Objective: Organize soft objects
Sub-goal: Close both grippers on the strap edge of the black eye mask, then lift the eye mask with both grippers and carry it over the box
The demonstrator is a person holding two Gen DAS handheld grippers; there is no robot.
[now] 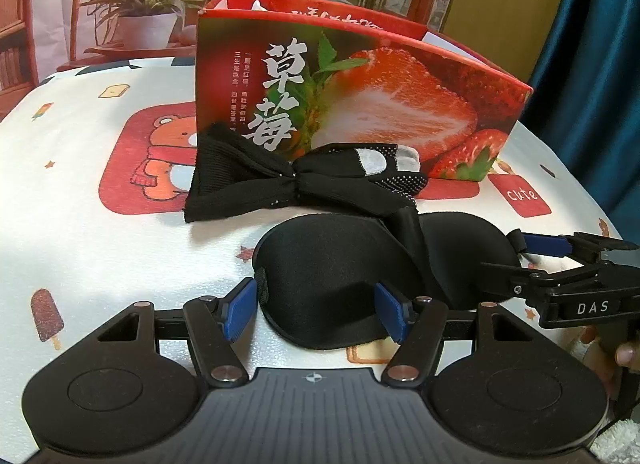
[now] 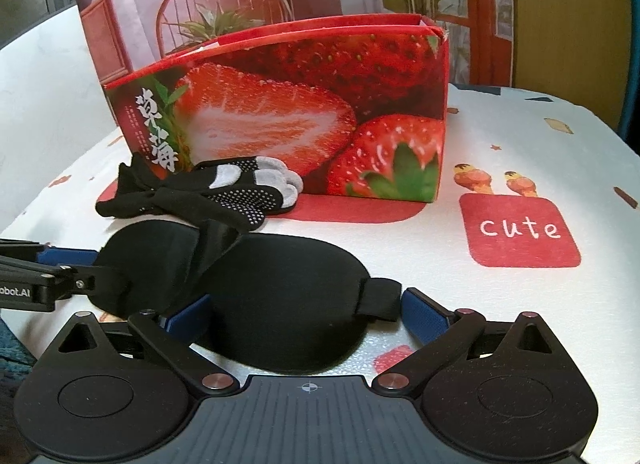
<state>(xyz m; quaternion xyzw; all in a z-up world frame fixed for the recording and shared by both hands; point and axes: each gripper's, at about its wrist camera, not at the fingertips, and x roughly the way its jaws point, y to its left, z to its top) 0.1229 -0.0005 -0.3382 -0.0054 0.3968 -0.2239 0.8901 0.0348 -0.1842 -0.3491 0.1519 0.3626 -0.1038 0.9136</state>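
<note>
In front of the strawberry box (image 1: 360,104), the knotted gloves (image 1: 304,180) overlap the sleep mask (image 1: 340,264), whose ends sit between the unclenched left gripper (image 1: 316,310) and right gripper (image 2: 306,314), so lifting may drag the gloves along.

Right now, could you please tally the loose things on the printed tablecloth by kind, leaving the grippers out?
Black padded sleep mask: 1
Black knit gloves with white grip dots and grey patches, bundled together; separate pieces cannot be told apart: 1 bundle
Red cardboard box printed with strawberries: 1
Total: 3
</note>
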